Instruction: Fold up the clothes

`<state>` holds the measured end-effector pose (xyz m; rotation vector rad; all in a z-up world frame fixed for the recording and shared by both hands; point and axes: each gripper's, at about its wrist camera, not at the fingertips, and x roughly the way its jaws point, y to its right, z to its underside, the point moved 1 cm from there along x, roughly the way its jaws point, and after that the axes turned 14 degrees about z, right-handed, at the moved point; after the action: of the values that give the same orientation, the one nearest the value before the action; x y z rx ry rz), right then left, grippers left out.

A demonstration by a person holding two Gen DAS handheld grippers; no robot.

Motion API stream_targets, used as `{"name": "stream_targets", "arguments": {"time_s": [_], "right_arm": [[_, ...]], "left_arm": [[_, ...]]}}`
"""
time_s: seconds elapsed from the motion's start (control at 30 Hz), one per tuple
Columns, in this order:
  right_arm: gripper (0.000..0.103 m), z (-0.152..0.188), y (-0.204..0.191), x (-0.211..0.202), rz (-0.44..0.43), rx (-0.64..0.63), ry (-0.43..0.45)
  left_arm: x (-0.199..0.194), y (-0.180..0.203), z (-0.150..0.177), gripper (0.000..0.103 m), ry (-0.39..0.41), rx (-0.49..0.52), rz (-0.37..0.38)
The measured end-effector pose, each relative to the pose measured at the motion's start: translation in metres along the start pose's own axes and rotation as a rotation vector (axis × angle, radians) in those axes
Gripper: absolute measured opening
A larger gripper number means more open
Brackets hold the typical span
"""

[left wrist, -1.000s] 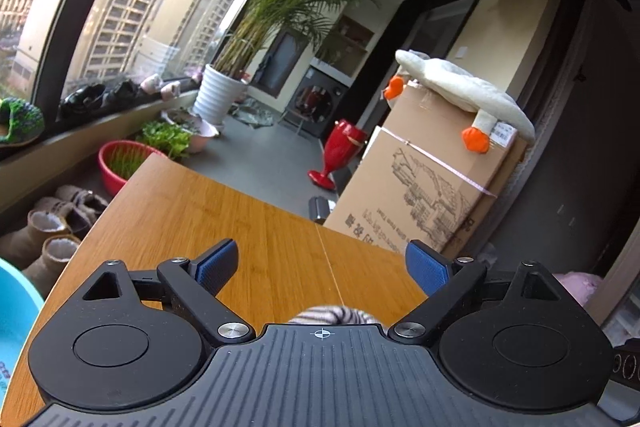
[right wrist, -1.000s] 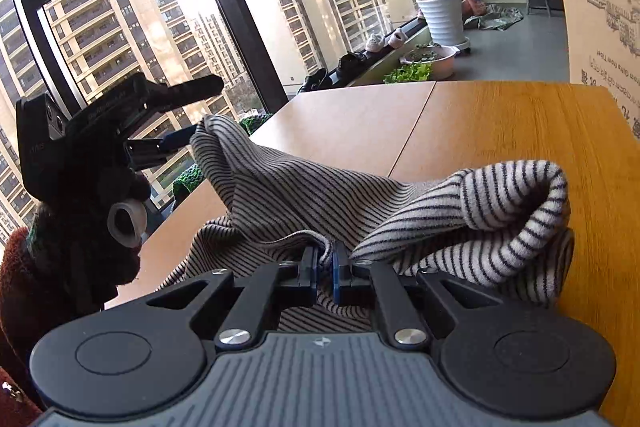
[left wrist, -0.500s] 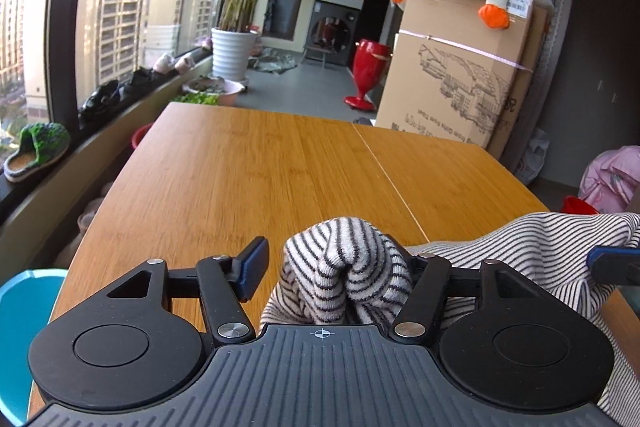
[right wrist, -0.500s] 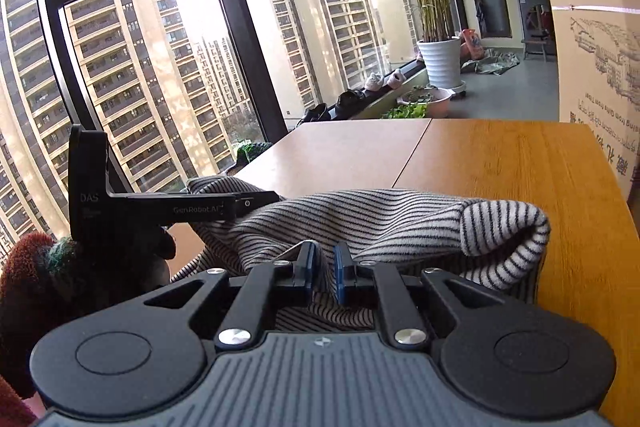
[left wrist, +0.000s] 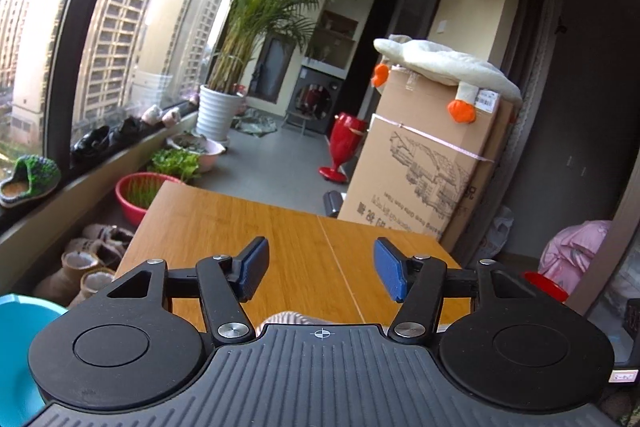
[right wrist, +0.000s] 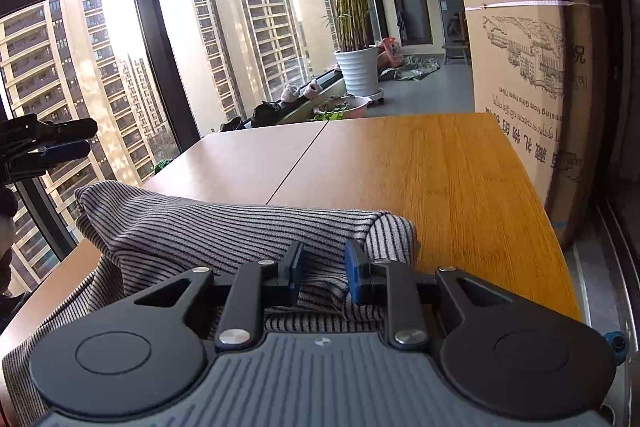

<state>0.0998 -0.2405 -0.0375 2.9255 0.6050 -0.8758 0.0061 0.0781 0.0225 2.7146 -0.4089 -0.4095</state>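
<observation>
On the wooden table (right wrist: 440, 163), which fills the middle of both views, the striped garment (right wrist: 192, 227) lies bunched toward the near edge; the right wrist view shows it as a long folded ridge across the near side, while the left wrist view catches only a small striped patch (left wrist: 286, 319) just above the device body. Beyond the table's far right corner stands a tall cardboard box (left wrist: 424, 163) with a white plush goose (left wrist: 444, 65) draped on top, seen whole only from the left; the right view cuts the toy at the top edge. A potted palm (left wrist: 260, 27) by the window appears in both views, the red vase (left wrist: 344, 143) only in the left. The left hand-held gripper (left wrist: 320, 269) hangs above bare wood with its blue pads spread wide and nothing between them; from the right view it shows at the far left edge (right wrist: 60, 143), raised clear of the cloth. The right hand-held gripper (right wrist: 322, 267) sits low over the garment, its pads parted with a fold of fabric in the gap, not pinched.
</observation>
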Motion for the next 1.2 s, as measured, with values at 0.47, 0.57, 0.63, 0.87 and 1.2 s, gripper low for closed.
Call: {"name": "stream_targets", "arguments": {"time_s": [0.47,0.57,0.63,0.87,1.2], "right_arm": [[0.022,-0.001,-0.011,0.008,0.035,-0.062,0.038],[0.022,-0.007,-0.01,0.018,0.036,-0.064,0.042],[0.022,-0.011,-0.01,0.024,0.036,-0.069,0.043],[0.022,-0.025,-0.017,0.046,0.068,-0.123,0.057],[0.042,-0.048,-0.013,0.031,0.018,0.003,0.094]], "left_arm": [[0.07,-0.005,0.062,0.066,-0.181,0.13,-0.047],[0.078,-0.007,0.063,0.07,-0.19,0.138,-0.05],[0.082,-0.009,0.061,0.075,-0.19,0.139,-0.05],[0.096,-0.015,0.055,0.084,-0.191,0.144,-0.051],[0.099,-0.017,0.053,0.092,-0.192,0.152,-0.038]]}}
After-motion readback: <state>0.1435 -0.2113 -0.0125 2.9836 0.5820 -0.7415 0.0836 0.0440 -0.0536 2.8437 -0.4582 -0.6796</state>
